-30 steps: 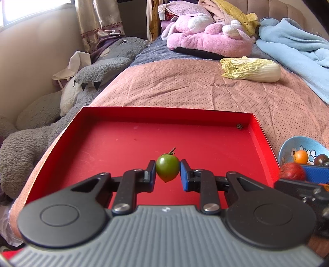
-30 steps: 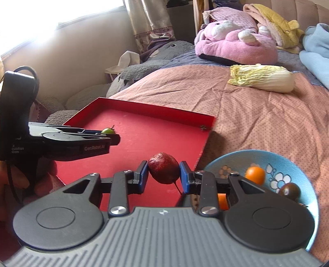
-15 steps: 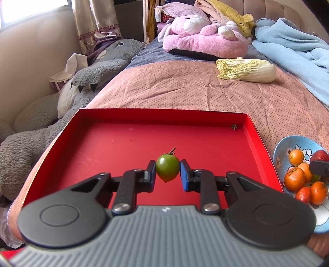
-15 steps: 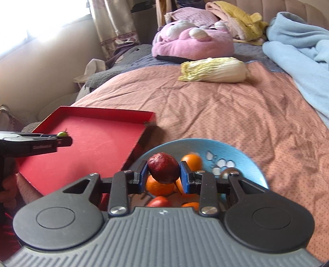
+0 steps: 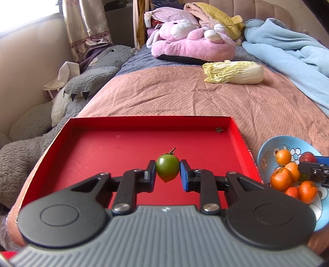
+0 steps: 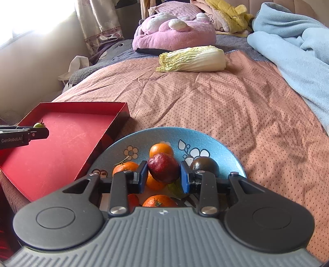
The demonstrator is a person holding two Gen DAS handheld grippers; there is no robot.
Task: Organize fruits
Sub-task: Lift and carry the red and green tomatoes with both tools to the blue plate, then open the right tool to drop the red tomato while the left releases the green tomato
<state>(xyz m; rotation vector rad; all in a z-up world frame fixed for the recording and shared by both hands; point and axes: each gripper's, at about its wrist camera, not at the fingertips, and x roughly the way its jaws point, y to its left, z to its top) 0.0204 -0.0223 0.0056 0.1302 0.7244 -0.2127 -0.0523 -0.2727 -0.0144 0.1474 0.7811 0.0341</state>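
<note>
Meanwhile our right gripper (image 6: 163, 174) had swung from the red tray (image 6: 115, 123) over the blue bowl (image 6: 216, 143) — jaws opening around the dark red fruit (image 6: 163, 170); our left gripper (image 5: 167, 174) stayed clenched on the green tomato (image 5: 167, 170) — drop-off seemed imminent.

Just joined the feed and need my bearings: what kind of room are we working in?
Most likely a bedroom: the work is on a bed with a blue blanket and a pink plush toy by a padded headboard.

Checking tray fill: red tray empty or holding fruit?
Empty: red tray floor is bare apart from a small dark speck; the green tomato sits in the left hand-held gripper.
</note>
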